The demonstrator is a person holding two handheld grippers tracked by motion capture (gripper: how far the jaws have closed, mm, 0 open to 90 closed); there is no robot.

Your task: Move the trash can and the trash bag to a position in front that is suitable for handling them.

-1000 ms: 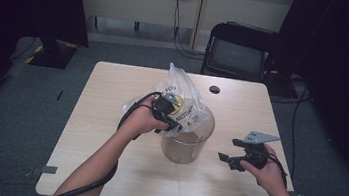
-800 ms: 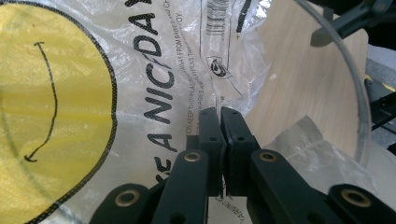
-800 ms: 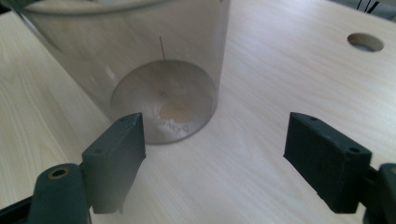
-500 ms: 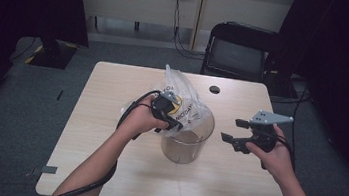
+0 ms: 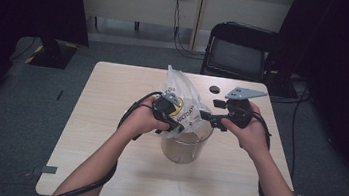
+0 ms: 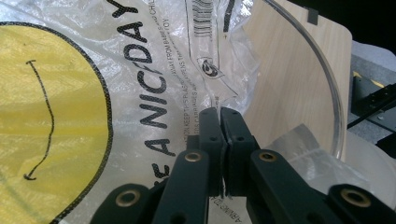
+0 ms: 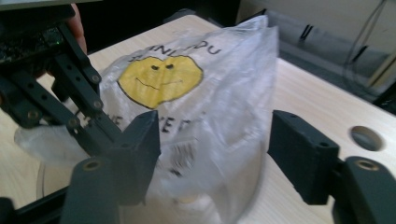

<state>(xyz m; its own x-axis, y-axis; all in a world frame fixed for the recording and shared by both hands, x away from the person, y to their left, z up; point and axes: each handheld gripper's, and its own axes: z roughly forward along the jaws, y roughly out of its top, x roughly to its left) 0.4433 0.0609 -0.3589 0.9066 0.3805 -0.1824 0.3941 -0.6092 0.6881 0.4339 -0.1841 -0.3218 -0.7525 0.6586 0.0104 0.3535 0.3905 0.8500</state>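
A clear plastic bag (image 5: pixel 184 104) printed with a yellow smiley face stands in a clear round tub (image 5: pixel 182 149) at the table's middle. My left gripper (image 5: pixel 172 120) is shut on the bag's film; in the left gripper view the black jaws (image 6: pixel 223 126) pinch the film beside the print on the bag (image 6: pixel 93 93), with the tub's rim (image 6: pixel 327 79) behind. My right gripper (image 5: pixel 212 111) is open at the bag's right side. Its jaws have just been closing. In the right gripper view the bag (image 7: pixel 210 93) stands between its pads (image 7: pixel 144 140) without touching them.
A dark round spot (image 5: pixel 214 89) lies on the wooden table (image 5: pixel 112 95) behind the tub, and it also shows as the dark round spot (image 7: pixel 366 137) in the right gripper view. A black chair (image 5: pixel 241 51) stands beyond the far edge. Cables trail from both grippers.
My right hand has risen from the table's right side and moved left and forward to the bag, with its jaws narrowing. My left hand has kept still, holding the bag.
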